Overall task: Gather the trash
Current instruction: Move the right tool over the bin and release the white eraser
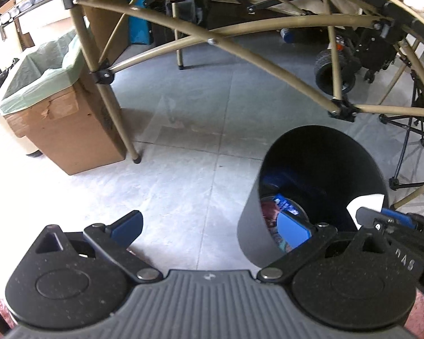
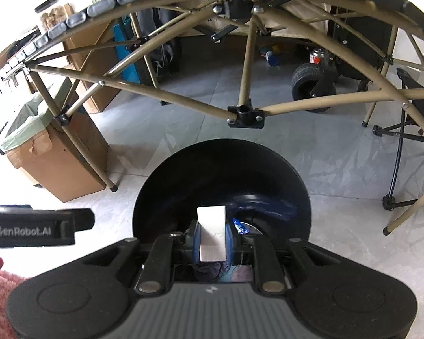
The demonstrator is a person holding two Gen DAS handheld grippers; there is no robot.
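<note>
A black round trash bin [image 1: 353,152] stands on the floor; it also fills the middle of the right wrist view [image 2: 220,169]. Colourful wrappers [image 1: 282,206] lie at its bottom. My right gripper [image 2: 212,236] is shut on a white paper piece [image 2: 212,226] and holds it over the bin's open mouth. That white piece [image 1: 366,202] and the right gripper [image 1: 381,220] show at the bin's right rim in the left wrist view. My left gripper [image 1: 209,226] is open and empty, just left of the bin, above the floor.
A cardboard box lined with a green bag [image 1: 51,84] stands at the left, also in the right wrist view [image 2: 42,141]. A folding table's tan legs [image 1: 121,113] cross behind the bin. A wheeled cart [image 2: 313,84] and a folding chair [image 2: 410,141] stand further back.
</note>
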